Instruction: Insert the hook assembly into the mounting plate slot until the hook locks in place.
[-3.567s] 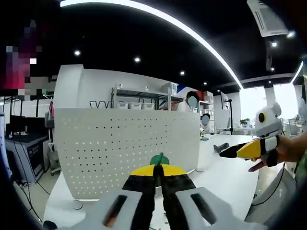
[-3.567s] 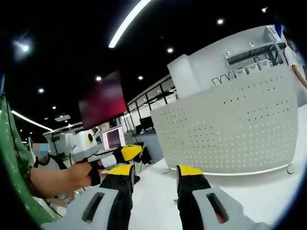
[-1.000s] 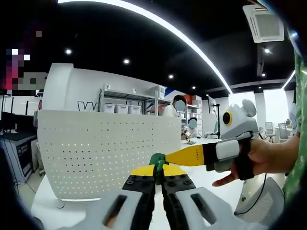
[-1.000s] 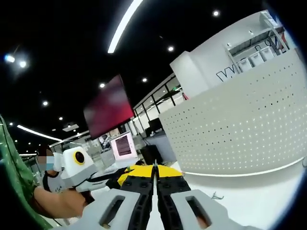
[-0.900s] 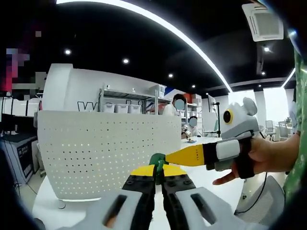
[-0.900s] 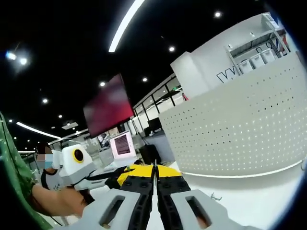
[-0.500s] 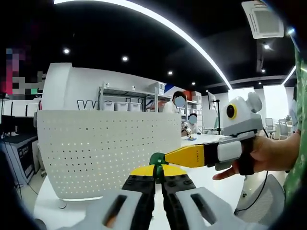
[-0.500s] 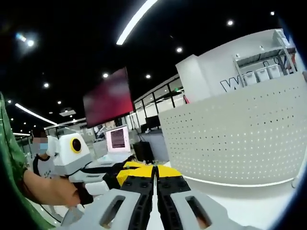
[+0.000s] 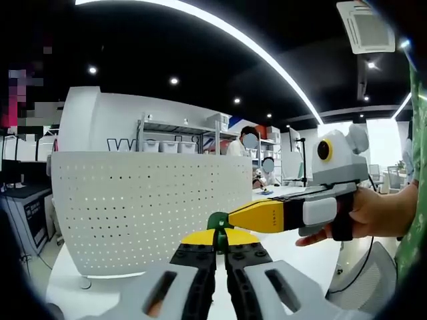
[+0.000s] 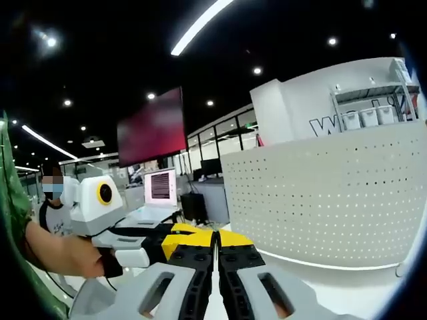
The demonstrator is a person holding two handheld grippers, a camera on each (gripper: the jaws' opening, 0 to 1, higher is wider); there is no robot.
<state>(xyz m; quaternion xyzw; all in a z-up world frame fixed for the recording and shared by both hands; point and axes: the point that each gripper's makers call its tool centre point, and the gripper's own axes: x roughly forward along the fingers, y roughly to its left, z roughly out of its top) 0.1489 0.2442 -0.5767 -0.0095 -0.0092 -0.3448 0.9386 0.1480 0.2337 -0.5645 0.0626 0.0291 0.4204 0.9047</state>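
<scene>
Left gripper (image 9: 219,238) pinching green hook (image 9: 218,222), right gripper (image 10: 215,239) pressed together, white pegboard (image 9: 147,207) (no legible labels)

Left tongs (image 9: 219,239), right tongs (image 10: 215,241): yellow tips, black jaws, grey bodies; green sleeve (image 9: 419,133).
</scene>
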